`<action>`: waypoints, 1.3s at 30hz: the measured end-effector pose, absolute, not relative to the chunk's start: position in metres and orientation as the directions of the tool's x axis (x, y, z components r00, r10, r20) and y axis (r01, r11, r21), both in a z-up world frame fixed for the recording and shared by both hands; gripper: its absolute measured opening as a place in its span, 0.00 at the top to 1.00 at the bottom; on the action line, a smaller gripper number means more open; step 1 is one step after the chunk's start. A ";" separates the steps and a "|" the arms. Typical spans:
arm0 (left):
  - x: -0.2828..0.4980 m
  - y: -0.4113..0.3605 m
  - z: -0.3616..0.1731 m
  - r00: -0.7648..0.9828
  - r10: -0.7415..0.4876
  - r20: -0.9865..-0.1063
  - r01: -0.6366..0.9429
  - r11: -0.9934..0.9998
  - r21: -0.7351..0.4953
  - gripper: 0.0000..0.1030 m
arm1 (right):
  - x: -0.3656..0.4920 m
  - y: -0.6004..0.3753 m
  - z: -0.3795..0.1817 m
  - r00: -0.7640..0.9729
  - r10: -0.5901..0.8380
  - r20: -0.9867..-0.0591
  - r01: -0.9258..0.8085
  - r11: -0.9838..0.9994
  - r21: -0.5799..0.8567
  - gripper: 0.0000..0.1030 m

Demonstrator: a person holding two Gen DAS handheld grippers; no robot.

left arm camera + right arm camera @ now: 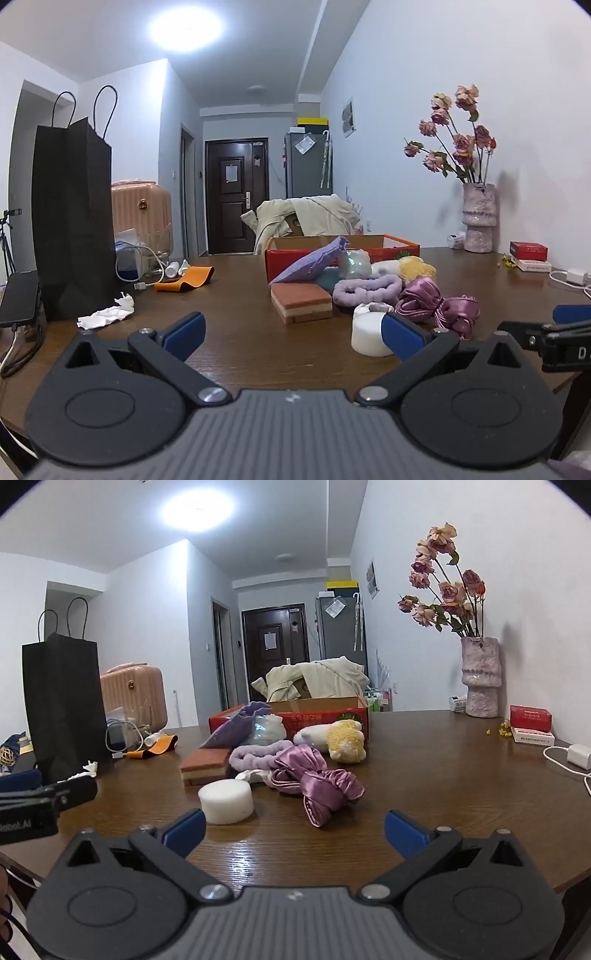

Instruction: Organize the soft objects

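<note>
I'm holding both tools low over the brown tabletop (pixel 424 760), facing the pile. Left hand-held gripper (pixel 291 332) is sitting released, blue pads spread wide, gripping nothing; its right pad (pixel 402 336) is overlapping the white foam cylinder (pixel 365 332) at 2 o'clock in that view, contact unclear. Right hand-held gripper (pixel 293 830) is also sitting released, nothing between its pads.

From the right wrist, the foam cylinder (pixel 226 800) is lying at 11 o'clock, just past the left pad. The shiny purple satin cloth (pixel 317 782) is lying at 12 o'clock, bunched, beside the cylinder. Behind it, the lavender fuzzy headband (pixel 255 755) is touching the orange layered sponge (pixel 203 764) at 11 o'clock. The yellow-and-white plush (pixel 340 738) is sitting at 1 o'clock, against the red cardboard box (pixel 325 716). A purple pouch (pixel 236 727) is leaning on the box's front.

The black paper bag (pixel 72 221) is standing at 10 o'clock in the left view, crumpled tissue (pixel 107 314) near its base.
</note>
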State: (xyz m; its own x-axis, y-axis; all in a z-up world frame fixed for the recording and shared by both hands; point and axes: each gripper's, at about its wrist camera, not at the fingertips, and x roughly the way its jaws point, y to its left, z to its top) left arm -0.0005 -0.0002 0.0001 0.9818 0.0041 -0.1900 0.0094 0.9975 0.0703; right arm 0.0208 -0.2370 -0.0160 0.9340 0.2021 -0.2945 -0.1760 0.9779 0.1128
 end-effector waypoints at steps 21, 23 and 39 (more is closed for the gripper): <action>0.006 0.009 0.004 0.986 -0.006 -0.166 0.006 1.000 -0.001 0.00 | 0.031 -0.231 -0.010 0.932 0.220 -0.289 -0.198 0.975 0.104 0.00; 0.005 0.008 0.005 0.987 -0.010 -0.163 0.010 1.000 0.001 0.00 | 0.031 -0.231 -0.010 0.933 0.217 -0.286 -0.195 0.975 0.105 0.00; 0.004 0.009 0.007 0.988 0.005 -0.152 -0.005 1.000 0.003 0.00 | 0.028 -0.231 -0.009 0.939 0.208 -0.274 -0.187 0.977 0.099 0.00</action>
